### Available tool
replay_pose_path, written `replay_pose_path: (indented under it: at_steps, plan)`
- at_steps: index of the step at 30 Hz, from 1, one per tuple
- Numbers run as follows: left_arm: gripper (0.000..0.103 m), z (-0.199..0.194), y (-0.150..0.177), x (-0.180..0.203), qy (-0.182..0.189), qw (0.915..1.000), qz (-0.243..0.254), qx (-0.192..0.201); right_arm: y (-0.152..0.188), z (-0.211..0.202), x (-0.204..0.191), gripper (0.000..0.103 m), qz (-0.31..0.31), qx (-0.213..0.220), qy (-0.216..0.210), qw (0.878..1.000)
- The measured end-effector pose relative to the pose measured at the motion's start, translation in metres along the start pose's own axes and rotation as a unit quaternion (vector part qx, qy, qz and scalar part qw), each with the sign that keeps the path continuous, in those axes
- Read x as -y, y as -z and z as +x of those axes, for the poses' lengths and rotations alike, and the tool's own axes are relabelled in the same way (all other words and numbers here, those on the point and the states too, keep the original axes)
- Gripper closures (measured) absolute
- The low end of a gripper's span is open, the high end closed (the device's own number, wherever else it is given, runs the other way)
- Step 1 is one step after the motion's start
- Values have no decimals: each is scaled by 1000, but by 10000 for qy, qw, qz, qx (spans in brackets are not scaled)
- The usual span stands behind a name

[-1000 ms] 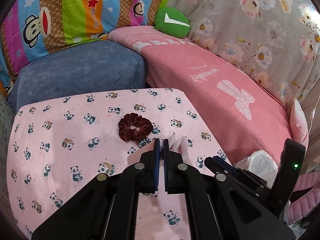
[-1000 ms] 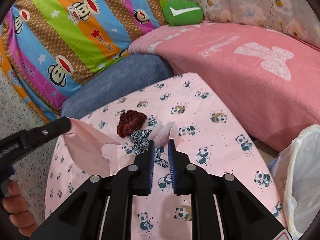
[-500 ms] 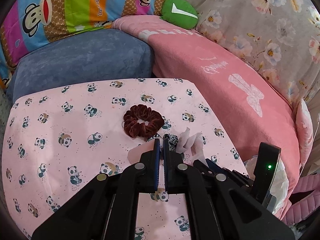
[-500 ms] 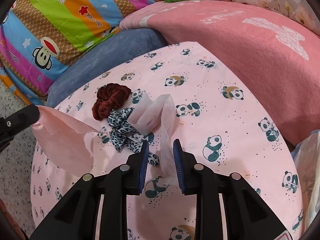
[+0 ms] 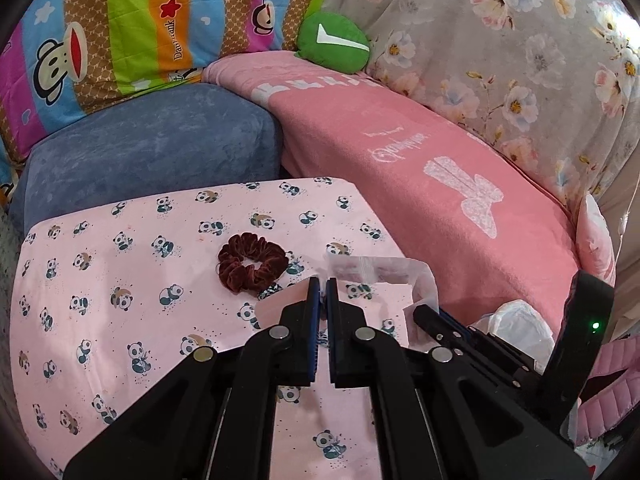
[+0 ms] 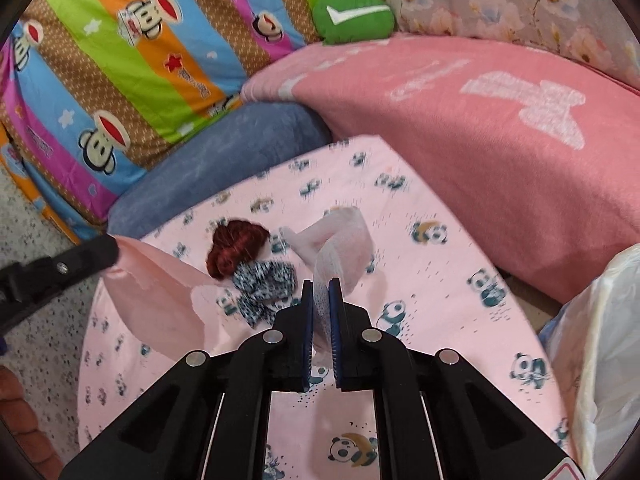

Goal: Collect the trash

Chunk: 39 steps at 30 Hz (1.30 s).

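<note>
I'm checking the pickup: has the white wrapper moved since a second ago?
Yes. The right gripper has shut on the white wrapper, lifting its near end off the panda cloth, beside the dark red scrunchie.

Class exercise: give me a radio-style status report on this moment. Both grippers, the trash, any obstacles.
Left gripper shut on pink wrapper. Right gripper shut on white tissue strip. Two scrunchies, maroon and leopard, lie beside the trash. White bag waits at right.

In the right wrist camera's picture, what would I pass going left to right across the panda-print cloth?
Plain pink sheet held by the left gripper → dark red velvet scrunchie → crumpled translucent pinkish wrapper in the right gripper → white plastic bag.
</note>
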<state>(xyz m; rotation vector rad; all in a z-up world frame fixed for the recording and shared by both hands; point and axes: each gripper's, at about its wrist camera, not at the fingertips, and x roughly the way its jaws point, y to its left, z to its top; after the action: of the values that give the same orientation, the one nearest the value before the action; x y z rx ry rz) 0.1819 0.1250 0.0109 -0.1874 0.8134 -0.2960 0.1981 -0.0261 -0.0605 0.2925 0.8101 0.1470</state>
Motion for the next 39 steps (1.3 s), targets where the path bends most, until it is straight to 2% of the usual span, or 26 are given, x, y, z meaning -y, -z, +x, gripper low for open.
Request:
replay_pose_path:
  at_steps: [9, 16, 25, 39]
  plan:
    - [100, -29, -13, 57, 326, 9982, 397, 322, -26, -97, 13, 94, 110, 952, -112, 9953]
    - [100, -40, -16, 114, 779, 9929, 800, 397, -33, -171, 47, 94, 331, 1553, 71, 9873]
    - [100, -32, -6, 188, 1305, 9824, 1324, 172, -27, -234, 102, 94, 750, 1888, 428, 9782]
    - [100, -8, 21, 262, 1787, 9665, 1808, -345, -3, -268, 191, 94, 1410, 2000, 867, 9657]
